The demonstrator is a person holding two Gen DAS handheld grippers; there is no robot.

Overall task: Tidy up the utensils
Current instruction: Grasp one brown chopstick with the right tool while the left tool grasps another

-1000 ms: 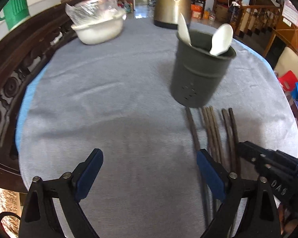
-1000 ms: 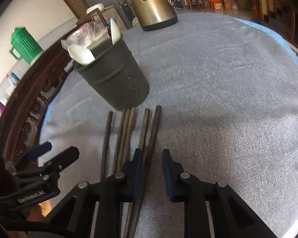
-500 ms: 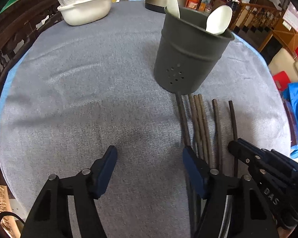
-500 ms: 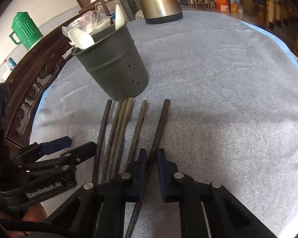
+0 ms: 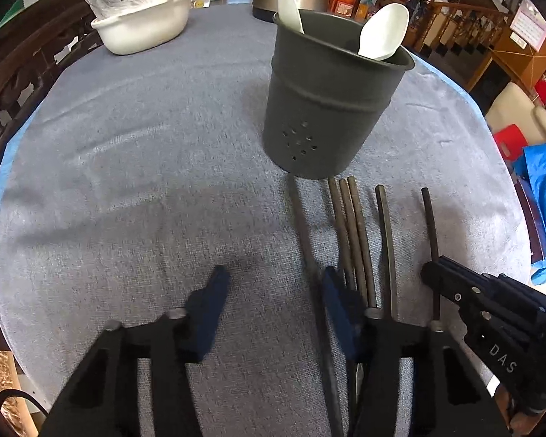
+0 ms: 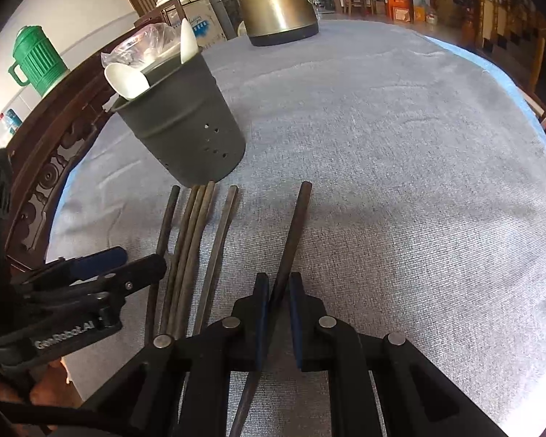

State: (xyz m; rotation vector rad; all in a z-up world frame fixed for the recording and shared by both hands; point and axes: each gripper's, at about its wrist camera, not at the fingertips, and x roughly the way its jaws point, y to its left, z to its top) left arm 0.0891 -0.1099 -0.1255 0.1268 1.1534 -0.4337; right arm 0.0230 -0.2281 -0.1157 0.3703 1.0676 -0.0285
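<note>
Several dark chopsticks lie side by side on the grey tablecloth in front of a dark grey perforated holder. Two white spoons stand in the holder. My left gripper is closing; the leftmost chopstick lies between its jaws close to the right pad, and the left pad is still clear of it. My right gripper is shut on the rightmost chopstick, which angles away from the others. A bundle of three chopsticks and a single one lie between.
A white basin covered with plastic film and a metal kettle stand at the far side. A carved wooden chair back borders the table's left edge. A green jug stands beyond it; blue cloth lies off the right.
My left gripper's jaws have narrowed around the leftmost chopstick as it came forward and lower. My right gripper closed on the rightmost chopstick and swung its far end away from the others.
</note>
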